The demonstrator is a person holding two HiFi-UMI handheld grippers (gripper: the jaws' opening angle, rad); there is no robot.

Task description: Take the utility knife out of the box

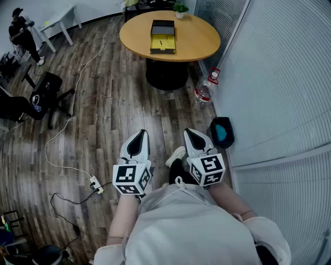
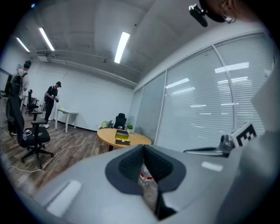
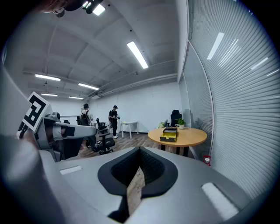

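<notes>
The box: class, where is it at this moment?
In the head view, the open box sits on the round table at top centre, near the table's far side, with a potted plant just beyond it.

The box (image 1: 162, 37) is showing black walls and a yellow lining; the round table (image 1: 199, 39) is looking honey-brown. The white left gripper (image 1: 139, 134) and right gripper (image 1: 190, 133) are wearing black-and-white square markers.
</notes>
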